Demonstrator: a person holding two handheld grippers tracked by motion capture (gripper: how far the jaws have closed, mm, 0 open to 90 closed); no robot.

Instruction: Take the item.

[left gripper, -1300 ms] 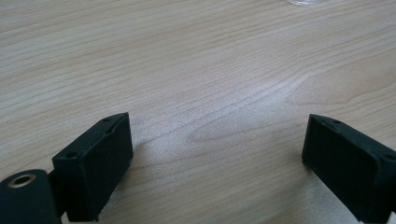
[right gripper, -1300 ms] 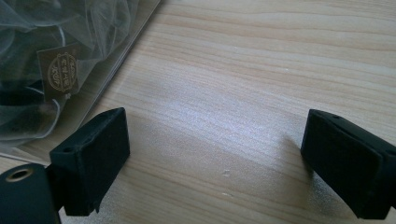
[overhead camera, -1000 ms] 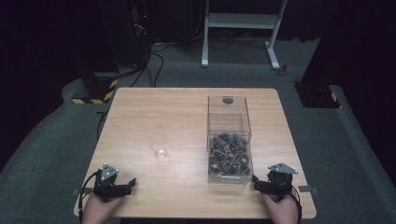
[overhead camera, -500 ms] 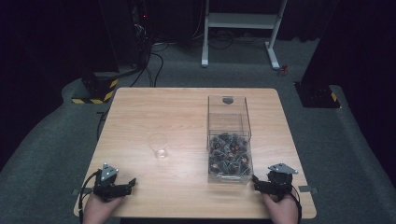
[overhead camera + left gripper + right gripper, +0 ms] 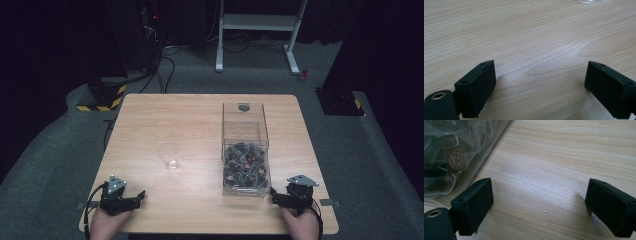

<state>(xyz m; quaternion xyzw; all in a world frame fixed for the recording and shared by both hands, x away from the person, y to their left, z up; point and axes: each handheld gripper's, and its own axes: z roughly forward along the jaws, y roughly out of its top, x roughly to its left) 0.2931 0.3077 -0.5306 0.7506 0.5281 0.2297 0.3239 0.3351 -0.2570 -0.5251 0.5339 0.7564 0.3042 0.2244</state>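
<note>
While the person is sitting at the near edge of the wooden table, both hands are resting low on the tabletop, each one holding a gripper. The left gripper is lying near the near-left corner, and in the left gripper view its two black jaws are standing wide apart with only bare wood between them. At the top edge of that view the base of the small clear cup is showing; in the high view this cup is standing upright, well apart from the left gripper and left of the box. The right gripper is lying near the near-right corner, just beside the near corner of the tall clear box. Its jaws are also standing wide apart and holding nothing. The box is containing a heap of small dark wrapped pieces, and in the right gripper view one brown label is showing behind the clear wall.
</note>
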